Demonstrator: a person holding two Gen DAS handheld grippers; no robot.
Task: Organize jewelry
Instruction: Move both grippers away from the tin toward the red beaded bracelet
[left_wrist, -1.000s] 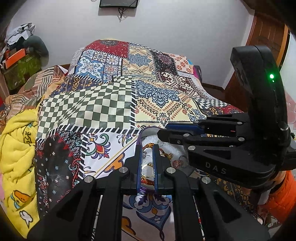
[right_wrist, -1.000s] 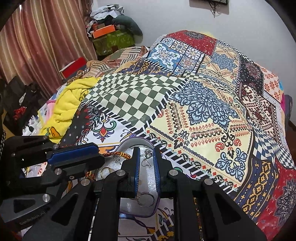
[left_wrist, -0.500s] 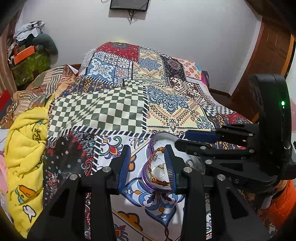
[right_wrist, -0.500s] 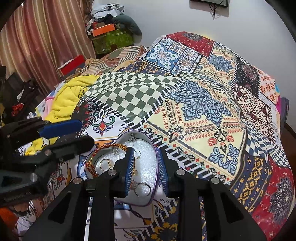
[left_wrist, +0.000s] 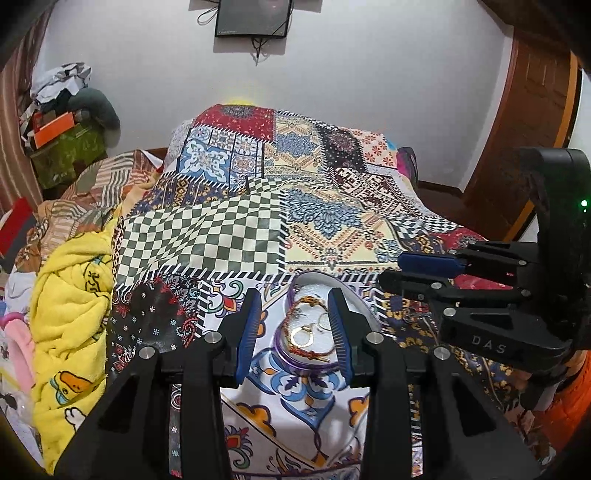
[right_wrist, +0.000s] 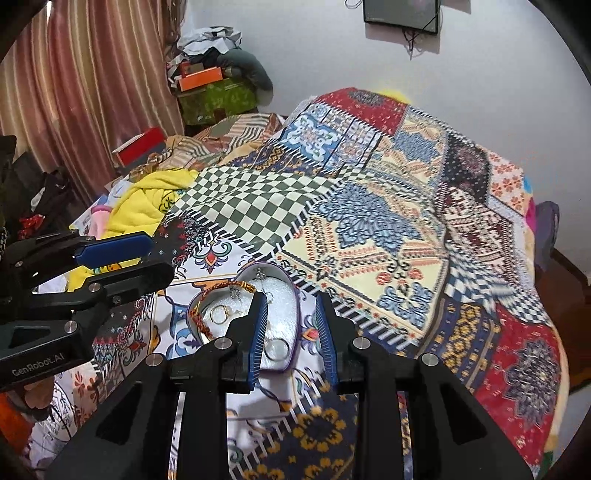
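Currently, left wrist view: left gripper (left_wrist: 293, 325) spread wide, empty, above purple-rimmed heart-shaped tray (left_wrist: 291, 356) on patchwork bedspread (left_wrist: 221, 236); red-gold braided bracelet (left_wrist: 295, 349) and gold ring (left_wrist: 297, 336) inside. Right wrist view: right gripper (right_wrist: 291, 330) spread, empty, over tray's (right_wrist: 291, 295) right side.

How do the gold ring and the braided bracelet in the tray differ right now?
The gold ring is a small, smooth, shiny hoop; the braided bracelet is a larger loop of red-and-gold cord. The ring lies inside the bracelet's loop, while the bracelet runs along the purple-rimmed tray's edge. Both lie loose in the tray, ungripped, with the left gripper open above them.
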